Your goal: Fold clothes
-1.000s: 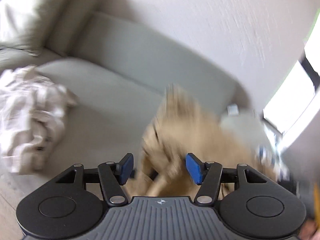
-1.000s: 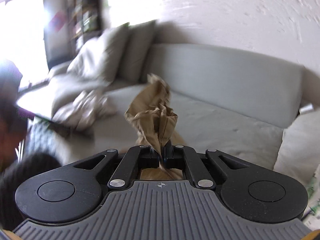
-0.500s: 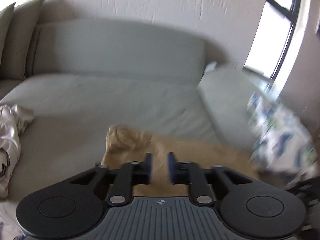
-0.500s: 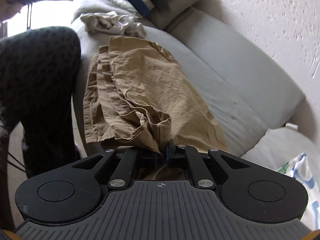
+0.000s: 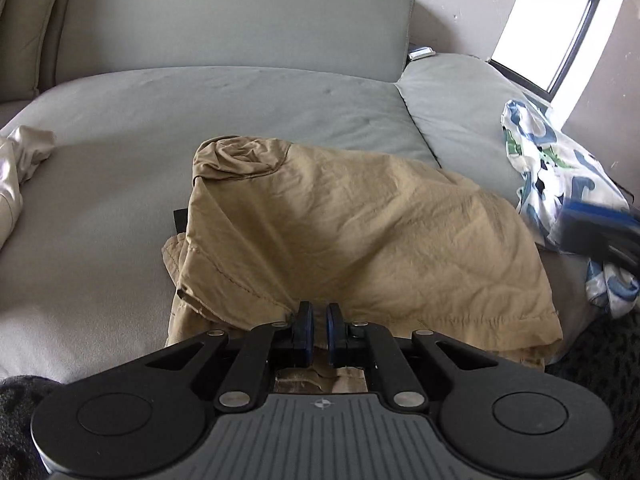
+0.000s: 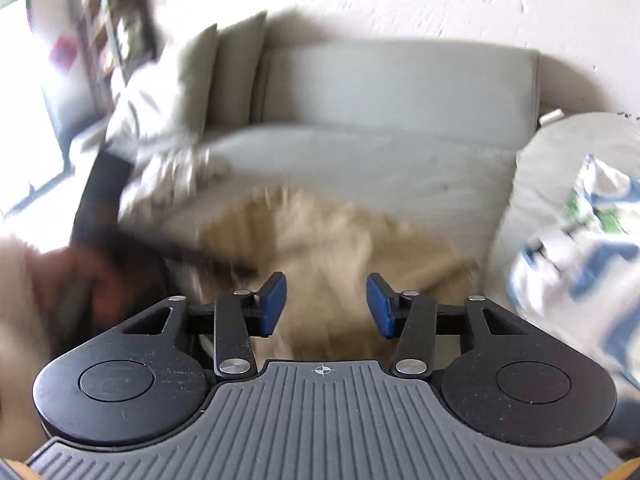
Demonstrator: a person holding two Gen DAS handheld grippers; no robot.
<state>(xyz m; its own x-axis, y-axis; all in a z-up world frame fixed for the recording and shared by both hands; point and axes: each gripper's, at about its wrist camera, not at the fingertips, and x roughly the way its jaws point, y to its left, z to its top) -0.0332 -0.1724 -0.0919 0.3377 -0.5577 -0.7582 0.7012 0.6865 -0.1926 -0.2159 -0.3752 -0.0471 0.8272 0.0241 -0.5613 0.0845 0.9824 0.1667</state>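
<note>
The crumpled tan cotton garment [image 5: 360,236] lay mid-seat on the grey fabric sofa [image 5: 200,128]. The left gripper [image 5: 317,330] pinched its near hem (likely anchoring it); the right gripper [image 6: 326,306], empty, was opening above it.

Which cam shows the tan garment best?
Left wrist. There the tan garment is sharp: seams, wrinkles and its whole spread on the grey sofa show, with the left gripper shut on its near edge. Right wrist shows it only as a motion-blurred tan patch.
</note>
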